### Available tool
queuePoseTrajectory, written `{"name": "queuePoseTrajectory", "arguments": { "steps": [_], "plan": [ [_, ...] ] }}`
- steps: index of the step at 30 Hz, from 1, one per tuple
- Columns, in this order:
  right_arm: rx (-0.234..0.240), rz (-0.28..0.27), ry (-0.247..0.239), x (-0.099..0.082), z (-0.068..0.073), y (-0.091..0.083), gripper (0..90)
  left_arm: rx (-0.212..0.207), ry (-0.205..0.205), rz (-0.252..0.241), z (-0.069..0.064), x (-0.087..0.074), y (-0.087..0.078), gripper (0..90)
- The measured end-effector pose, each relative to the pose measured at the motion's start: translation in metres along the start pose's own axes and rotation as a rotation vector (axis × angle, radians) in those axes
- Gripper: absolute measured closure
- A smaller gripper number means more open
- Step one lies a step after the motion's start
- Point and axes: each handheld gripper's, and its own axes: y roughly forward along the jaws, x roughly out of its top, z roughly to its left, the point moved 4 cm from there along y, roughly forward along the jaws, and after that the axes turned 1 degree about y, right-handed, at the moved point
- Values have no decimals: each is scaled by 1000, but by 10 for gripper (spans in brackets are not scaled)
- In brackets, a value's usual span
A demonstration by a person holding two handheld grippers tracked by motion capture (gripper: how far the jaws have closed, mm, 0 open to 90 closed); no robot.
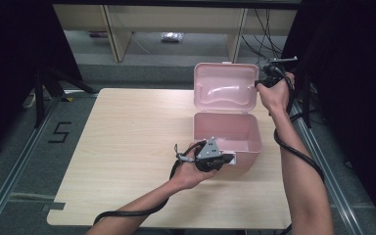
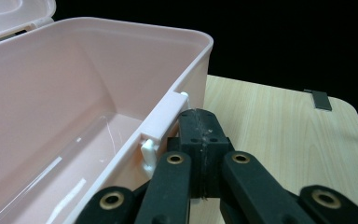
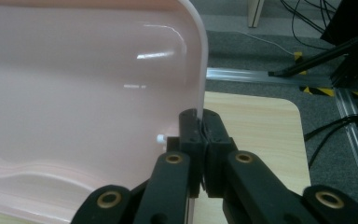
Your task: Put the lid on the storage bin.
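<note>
High view: pink box (image 1: pixel 227 134) open on the wooden table (image 1: pixel 127 147), its lid (image 1: pixel 225 88) raised. Left gripper (image 2: pixel 200 122) has its jaws pressed together, just beside the white latch (image 2: pixel 161 133) on the box's front wall. Right gripper (image 3: pixel 202 122) is clamped on the lid's edge, which passes between its fingers (image 3: pixel 189 128).

The pink plastic box (image 1: pixel 226 132) is standing open on the right part of the table, near its front edge. Its inside is looking empty. The lid (image 1: pixel 225 88) is standing upright behind the box, its hollow inner side facing forward. A small white latch (image 2: pixel 150 150) is sitting on the front wall.
</note>
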Motion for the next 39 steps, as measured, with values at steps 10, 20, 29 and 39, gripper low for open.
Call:
{"name": "queuePoseTrajectory", "arguments": {
  "steps": [10,20,29,39],
  "plan": [
    [4,-28,-39,-3,0,-8,899,-2,-6,1,0,0,0,900],
    [12,-43,-29,-6,3,-16,899,-2,-1,4,0,0,0,900],
    [7,-62,-31,-10,5,-23,900,-3,-2,3,0,0,1,900],
    [2,-95,-35,-17,8,-33,899,-2,-2,5,0,1,1,900]
  ]
}}
